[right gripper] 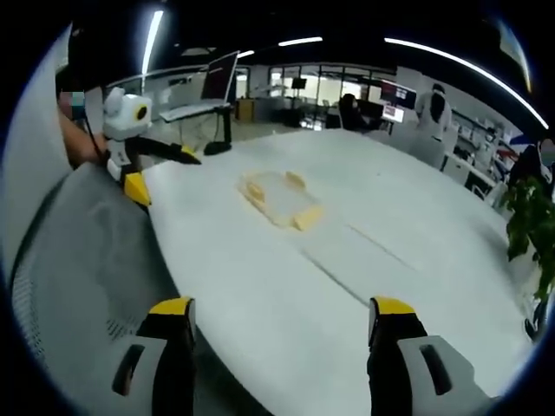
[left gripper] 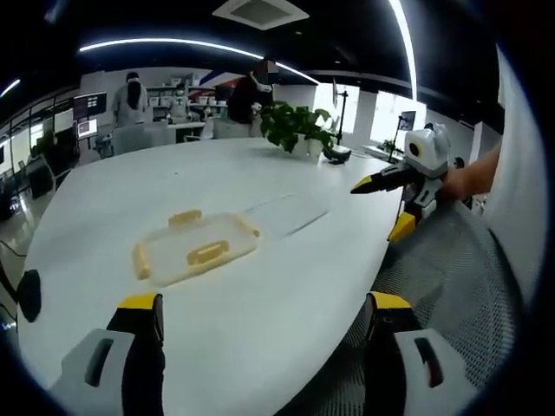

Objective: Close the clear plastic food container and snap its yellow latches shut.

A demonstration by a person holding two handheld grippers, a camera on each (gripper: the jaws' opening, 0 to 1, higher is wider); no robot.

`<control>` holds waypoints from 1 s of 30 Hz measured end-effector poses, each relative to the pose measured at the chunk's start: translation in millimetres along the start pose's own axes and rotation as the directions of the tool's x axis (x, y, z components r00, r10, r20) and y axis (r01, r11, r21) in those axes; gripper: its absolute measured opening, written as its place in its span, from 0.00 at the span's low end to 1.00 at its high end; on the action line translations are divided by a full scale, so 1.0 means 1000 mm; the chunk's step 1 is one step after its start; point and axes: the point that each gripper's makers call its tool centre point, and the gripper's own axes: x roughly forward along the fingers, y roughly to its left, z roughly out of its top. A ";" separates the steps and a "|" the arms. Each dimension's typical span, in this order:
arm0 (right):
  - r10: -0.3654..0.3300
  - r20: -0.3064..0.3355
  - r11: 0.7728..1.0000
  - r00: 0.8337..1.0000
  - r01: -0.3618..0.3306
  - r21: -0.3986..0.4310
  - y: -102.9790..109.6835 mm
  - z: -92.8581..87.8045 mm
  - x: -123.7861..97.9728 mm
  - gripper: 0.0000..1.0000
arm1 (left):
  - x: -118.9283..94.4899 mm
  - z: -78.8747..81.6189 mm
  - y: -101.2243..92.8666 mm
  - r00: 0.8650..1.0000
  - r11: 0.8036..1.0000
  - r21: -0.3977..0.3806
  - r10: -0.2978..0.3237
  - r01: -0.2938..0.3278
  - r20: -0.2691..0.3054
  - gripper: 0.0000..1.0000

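A: Where is the container [left gripper: 194, 249] sitting?

B: It is lying flat on the white table [left gripper: 260, 295], ahead of the left gripper [left gripper: 264, 308] and a little toward its left finger. Its clear lid with the yellow latches [left gripper: 208, 253] is resting on top; I cannot tell whether the latches are snapped down.

A: And how are the left gripper's fingers [left gripper: 139, 312] standing?

B: They are standing wide apart, gripping nothing, well short of the container.

A: What about the right gripper [right gripper: 282, 316]?

B: In the right gripper view its two yellow-tipped fingers [right gripper: 392, 314] are also standing wide apart and holding nothing. The container [right gripper: 279, 199] is lying far ahead of them, roughly between the two fingertips.

A: Is either gripper showing up in the other's view?

B: Yes. In the left gripper view the right gripper [left gripper: 386, 204] is hovering over the table edge, far beyond the right finger, with a hand [left gripper: 464, 180] holding it. In the right gripper view the left gripper [right gripper: 165, 173] is hanging at the table edge, beyond the left finger, near the container.

A: Anything else nearby?

B: A mesh chair [left gripper: 451, 277] is sitting beside the right finger in the left gripper view, and a potted plant [left gripper: 295, 128] is standing at the far side of the table.
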 end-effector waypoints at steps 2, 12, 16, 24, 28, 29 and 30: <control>0.003 -0.001 1.000 1.000 -0.003 -0.004 -0.002 0.001 0.001 0.81 | 0.001 0.000 0.002 1.000 1.000 -0.007 -0.002 0.002 -0.001 0.97; 0.026 -0.005 0.998 1.000 -0.026 -0.053 -0.012 0.012 0.017 0.80 | 0.014 -0.004 0.014 0.998 0.998 0.041 -0.041 0.042 -0.041 0.94; 0.034 -0.002 0.998 0.999 -0.034 -0.059 -0.016 0.020 0.028 0.80 | 0.019 -0.003 0.017 0.996 0.992 0.098 -0.067 0.073 -0.064 0.91; 0.082 -0.011 0.988 0.997 -0.083 -0.134 -0.013 0.037 0.056 0.78 | 0.030 0.002 0.032 0.992 0.986 0.132 -0.087 0.098 -0.086 0.89; 0.098 0.000 0.984 0.995 -0.097 -0.151 -0.013 0.050 0.066 0.77 | 0.034 0.003 0.038 0.990 0.983 0.145 -0.097 0.111 -0.100 0.88; 0.103 0.004 0.983 0.995 -0.101 -0.154 -0.013 0.053 0.068 0.77 | 0.035 0.003 0.039 0.990 0.982 0.151 -0.100 0.114 -0.103 0.87; 0.108 0.006 0.981 0.994 -0.106 -0.162 -0.013 0.056 0.071 0.77 | 0.035 0.002 0.041 0.989 0.980 0.160 -0.101 0.118 -0.109 0.87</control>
